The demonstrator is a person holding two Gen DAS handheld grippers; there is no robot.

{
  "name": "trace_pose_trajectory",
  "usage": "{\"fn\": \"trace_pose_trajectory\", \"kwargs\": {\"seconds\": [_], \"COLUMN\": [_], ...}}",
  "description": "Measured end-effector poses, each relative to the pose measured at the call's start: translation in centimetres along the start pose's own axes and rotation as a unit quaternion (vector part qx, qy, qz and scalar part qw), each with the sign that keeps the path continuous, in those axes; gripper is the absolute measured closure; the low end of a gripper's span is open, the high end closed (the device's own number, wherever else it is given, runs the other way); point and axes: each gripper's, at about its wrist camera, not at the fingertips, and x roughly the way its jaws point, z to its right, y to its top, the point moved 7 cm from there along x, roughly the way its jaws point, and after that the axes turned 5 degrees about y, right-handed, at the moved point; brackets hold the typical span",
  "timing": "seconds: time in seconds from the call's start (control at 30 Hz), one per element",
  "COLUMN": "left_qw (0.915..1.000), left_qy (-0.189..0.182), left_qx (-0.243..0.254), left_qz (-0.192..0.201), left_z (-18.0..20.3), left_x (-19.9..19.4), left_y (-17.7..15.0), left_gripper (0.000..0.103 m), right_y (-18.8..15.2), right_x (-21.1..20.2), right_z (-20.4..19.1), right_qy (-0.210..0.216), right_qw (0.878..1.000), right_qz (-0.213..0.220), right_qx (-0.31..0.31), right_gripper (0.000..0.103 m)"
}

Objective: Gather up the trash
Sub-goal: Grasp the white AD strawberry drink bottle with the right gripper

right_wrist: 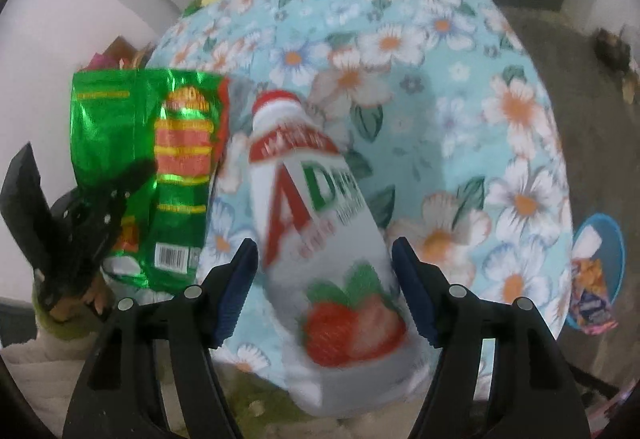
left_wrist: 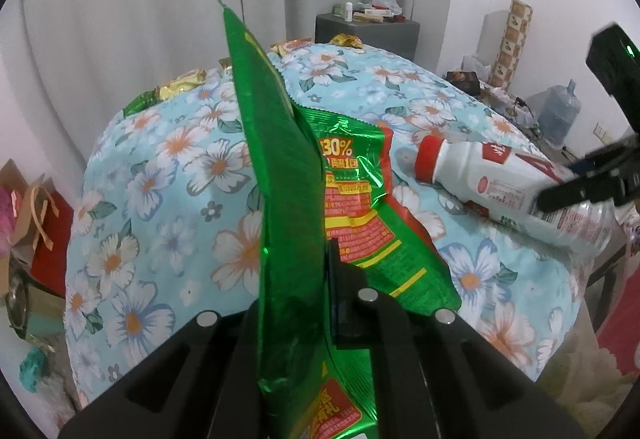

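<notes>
Your left gripper [left_wrist: 320, 279] sits nearest, jaws clenched on a green snack bag [left_wrist: 288, 199]; the foil stands up on edge from between the pads, its printed face folding off to the right. In the right wrist view that same bag [right_wrist: 148, 159] hangs at the left, off the table's left side, with your left gripper [right_wrist: 120, 195] pinching its lower left part.

Your right gripper [right_wrist: 324, 291] straddles a white yogurt-drink bottle [right_wrist: 320, 223] with a red cap and a strawberry picture. The right blue pad [right_wrist: 412, 295] touches the bottle's side; at the left pad [right_wrist: 236, 291] you can see a narrow gap, though blur makes it hard to judge. So the jaws stand wide around the bottle, and you cannot tell whether they truly grip it. The bottle [left_wrist: 500, 183] lies tilted on the floral tablecloth [left_wrist: 168, 175], cap toward the far left.

Far right, beyond the table edge, a blue bin [right_wrist: 612, 239] holds crumpled wrappers [right_wrist: 588, 291]. Gold wrappers [left_wrist: 180, 85] lie along the table's far edge.
</notes>
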Motion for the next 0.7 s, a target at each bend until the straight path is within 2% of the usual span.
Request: {"fn": "trace_pose_trajectory", "kwargs": {"seconds": [0.23, 0.4, 0.6, 0.7], "left_qw": [1.0, 0.9999, 1.0, 0.9999], "left_qy": [0.006, 0.008, 0.006, -0.002], "left_qx": [0.004, 0.006, 0.005, 0.003], "left_qz": [0.001, 0.002, 0.005, 0.011], "left_z": [0.3, 0.4, 0.4, 0.2], "left_x": [-0.3, -0.3, -0.4, -0.6], "left_y": [0.1, 0.1, 0.3, 0.5], "left_gripper": [0.1, 0.1, 0.1, 0.101], "right_y": [1.4, 1.5, 1.3, 1.0], "right_x": [1.9, 2.5, 2.2, 1.6], "right_z": [-0.5, -0.5, -0.6, -0.2], "right_qy": [-0.013, -0.012, -0.009, 0.008], "right_qw": [1.0, 1.0, 1.0, 1.0], "right_qz": [-0.008, -0.012, 0.004, 0.02], "right_qx": [-0.02, -0.019, -0.016, 0.008], "right_gripper": [0.034, 0.036, 0.038, 0.04]}}
